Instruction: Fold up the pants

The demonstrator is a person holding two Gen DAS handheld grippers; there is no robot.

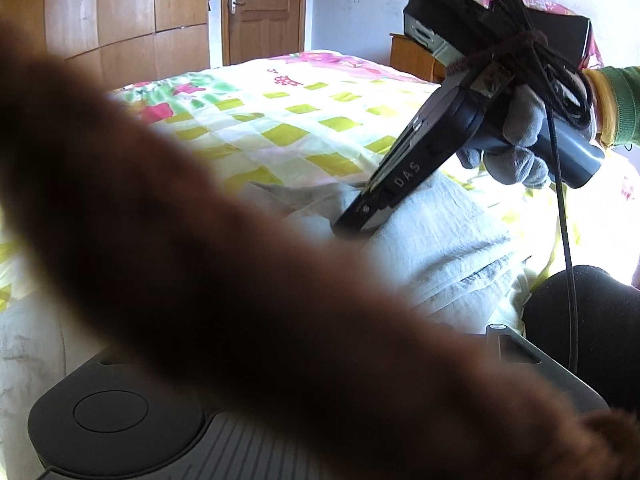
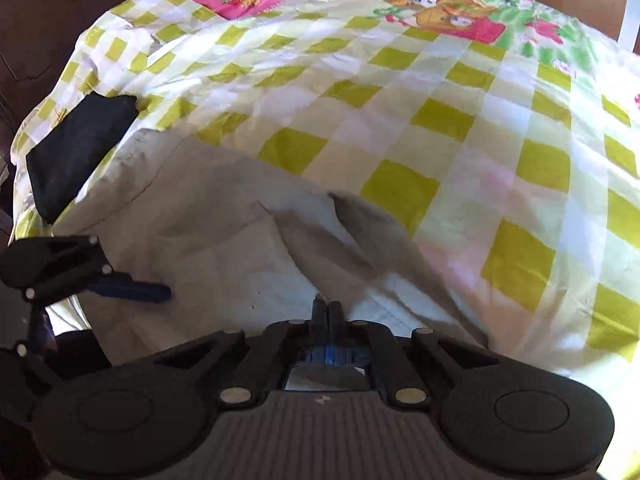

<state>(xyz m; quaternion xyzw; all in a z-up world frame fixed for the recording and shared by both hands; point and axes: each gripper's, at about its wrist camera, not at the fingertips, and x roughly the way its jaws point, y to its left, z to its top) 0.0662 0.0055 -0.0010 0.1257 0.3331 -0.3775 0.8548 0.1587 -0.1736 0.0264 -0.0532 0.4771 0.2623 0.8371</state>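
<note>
Pale grey cotton pants [image 2: 224,224] lie rumpled on the checked yellow-green bedspread [image 2: 440,128]. Right gripper [image 2: 328,308] fingers are pinched together on a fabric edge, seemingly mid-fold; left gripper [image 2: 132,290] fingers cannot be judged. Next, carry that edge across.

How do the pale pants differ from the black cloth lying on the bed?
The pants are pale beige; the black cloth is very dark. The pants cover a much larger stretch of the checked bedspread than the black cloth. The pants lie rumpled with raised folds, right in front of the shut right gripper; the black cloth lies flatter, off by the bed's edge. Both rest on the bedspread.
</note>
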